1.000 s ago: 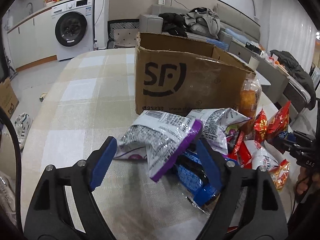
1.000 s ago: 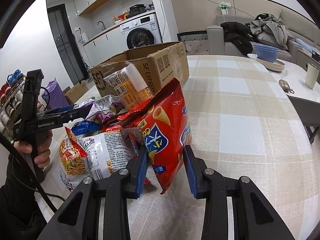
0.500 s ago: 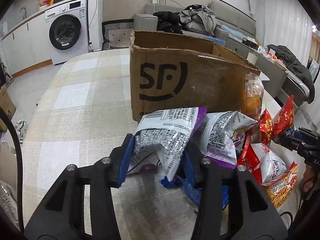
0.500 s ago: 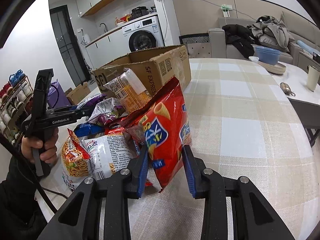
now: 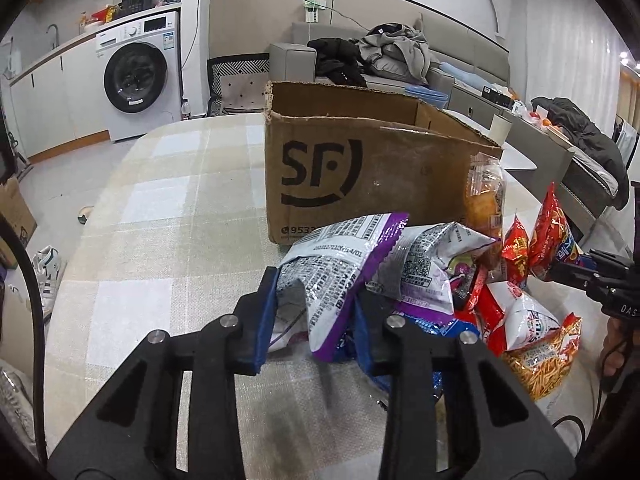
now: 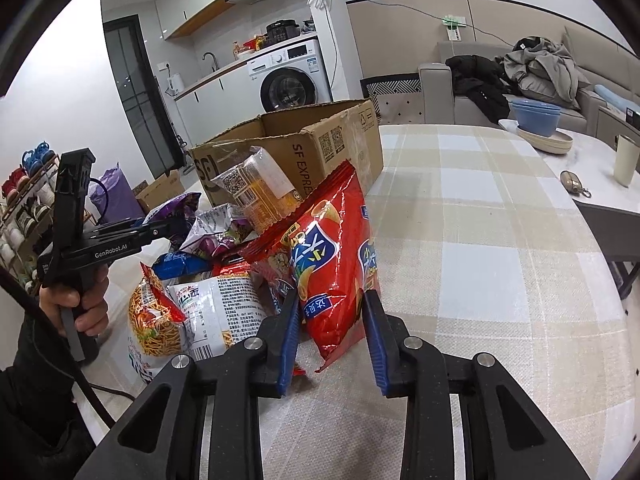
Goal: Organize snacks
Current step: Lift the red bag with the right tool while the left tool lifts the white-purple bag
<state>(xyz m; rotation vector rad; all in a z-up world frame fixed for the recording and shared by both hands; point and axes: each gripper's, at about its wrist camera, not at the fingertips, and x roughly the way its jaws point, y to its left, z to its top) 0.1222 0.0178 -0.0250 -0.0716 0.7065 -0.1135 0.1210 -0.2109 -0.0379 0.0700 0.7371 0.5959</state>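
On the checked worktop (image 6: 500,240), broad bare cloth lay to the right of an open cardboard box (image 5: 372,172), and the snack pile sat against the box's near wall. Both tools were closed down on bags. The right tool (image 6: 331,312) pinched the lower part of a glossy red chip bag (image 6: 328,248), which stood upright at the pile's right edge. The left tool (image 5: 316,300) clamped a crumpled silver bag with purple trim (image 5: 340,260) at the pile's left edge.
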